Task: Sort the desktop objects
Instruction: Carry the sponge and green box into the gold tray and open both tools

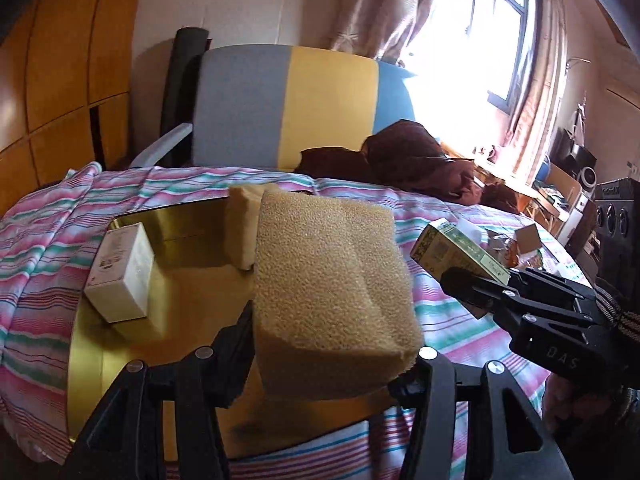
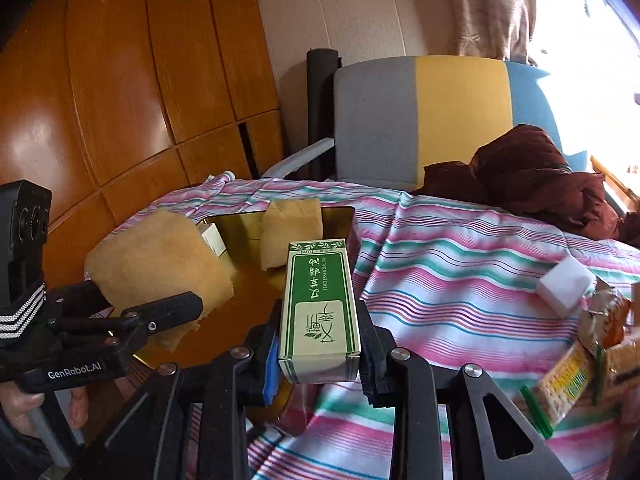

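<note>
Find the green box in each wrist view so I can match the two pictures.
Left wrist: the green box is right of centre, clamped by the right claw, above the striped cloth.
Right wrist: the green box is low at centre, upright between that claw's fingers.
Shared landmark: the gold tray, left of the box in both views.

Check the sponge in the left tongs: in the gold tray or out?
Out: the sponge sits clamped in the left tongs, held above the gold tray.
</note>
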Demonstrator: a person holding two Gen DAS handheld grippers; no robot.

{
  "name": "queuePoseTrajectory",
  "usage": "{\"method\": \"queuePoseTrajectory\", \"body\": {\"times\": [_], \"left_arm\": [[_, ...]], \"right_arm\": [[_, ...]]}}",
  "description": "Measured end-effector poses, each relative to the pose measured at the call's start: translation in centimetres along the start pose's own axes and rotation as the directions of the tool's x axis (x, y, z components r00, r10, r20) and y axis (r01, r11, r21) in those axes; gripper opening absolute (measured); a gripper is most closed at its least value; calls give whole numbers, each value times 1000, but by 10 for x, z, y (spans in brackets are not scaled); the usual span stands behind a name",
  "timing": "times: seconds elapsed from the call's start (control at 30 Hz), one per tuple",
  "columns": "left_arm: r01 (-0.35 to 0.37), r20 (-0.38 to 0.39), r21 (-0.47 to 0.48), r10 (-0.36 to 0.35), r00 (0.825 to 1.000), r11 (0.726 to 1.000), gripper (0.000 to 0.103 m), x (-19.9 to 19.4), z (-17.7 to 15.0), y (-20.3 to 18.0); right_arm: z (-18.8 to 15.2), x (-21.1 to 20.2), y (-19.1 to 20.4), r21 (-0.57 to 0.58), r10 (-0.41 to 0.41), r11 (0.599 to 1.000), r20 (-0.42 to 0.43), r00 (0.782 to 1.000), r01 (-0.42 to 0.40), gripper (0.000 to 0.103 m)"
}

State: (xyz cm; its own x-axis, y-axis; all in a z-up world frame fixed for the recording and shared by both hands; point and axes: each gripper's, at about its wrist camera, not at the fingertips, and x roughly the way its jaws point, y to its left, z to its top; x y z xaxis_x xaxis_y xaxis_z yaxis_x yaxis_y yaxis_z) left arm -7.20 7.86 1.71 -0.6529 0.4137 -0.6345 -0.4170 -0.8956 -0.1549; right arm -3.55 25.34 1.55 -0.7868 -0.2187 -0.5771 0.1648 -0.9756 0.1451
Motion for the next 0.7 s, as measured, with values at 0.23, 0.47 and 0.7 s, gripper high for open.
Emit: {"method": "queuePoseTrajectory", "body": {"times": [0.23, 0.47, 0.7], "left_arm": [[-87, -76, -69, 81, 994, 994, 55, 26, 32, 63], [-128, -203, -69, 112, 973, 989, 55, 76, 60, 92], [-159, -280, -40, 142, 949, 986, 55, 115, 64, 102]], "right_arm": [[25, 55, 11, -25, -24, 999, -110, 994, 21, 32], [38, 91, 12, -27, -47, 999, -211, 976, 42, 31], [45, 118, 17, -65, -77, 996, -272, 959, 62, 32]]}}
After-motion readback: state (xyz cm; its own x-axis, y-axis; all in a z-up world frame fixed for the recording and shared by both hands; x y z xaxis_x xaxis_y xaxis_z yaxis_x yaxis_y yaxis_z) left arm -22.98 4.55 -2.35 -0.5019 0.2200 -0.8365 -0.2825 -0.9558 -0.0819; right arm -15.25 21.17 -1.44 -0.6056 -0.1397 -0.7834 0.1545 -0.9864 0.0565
